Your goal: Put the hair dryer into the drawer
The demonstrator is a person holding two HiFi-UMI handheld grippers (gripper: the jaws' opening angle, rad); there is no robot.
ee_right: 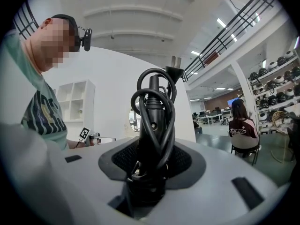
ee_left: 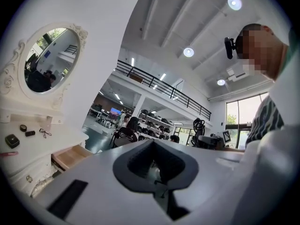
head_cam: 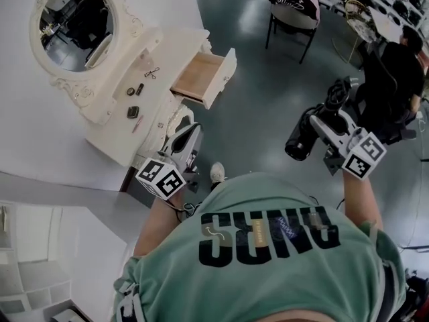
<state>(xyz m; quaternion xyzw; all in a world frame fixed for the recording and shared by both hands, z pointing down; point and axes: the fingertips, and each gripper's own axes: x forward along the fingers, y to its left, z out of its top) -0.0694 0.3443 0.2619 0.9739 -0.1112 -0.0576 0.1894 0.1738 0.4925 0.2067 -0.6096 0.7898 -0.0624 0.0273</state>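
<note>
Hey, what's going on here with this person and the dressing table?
The person's right gripper is shut on a black hair dryer, cord wrapped round its handle, held away from the dressing table. The left gripper is empty. The drawer stands open, without the dryer yet.

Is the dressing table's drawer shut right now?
No, the drawer stands pulled out of the dressing table, its wooden inside showing.

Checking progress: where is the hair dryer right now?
Head view, right side: the hair dryer is clamped in the right gripper, in the air, well apart from the open drawer.
</note>
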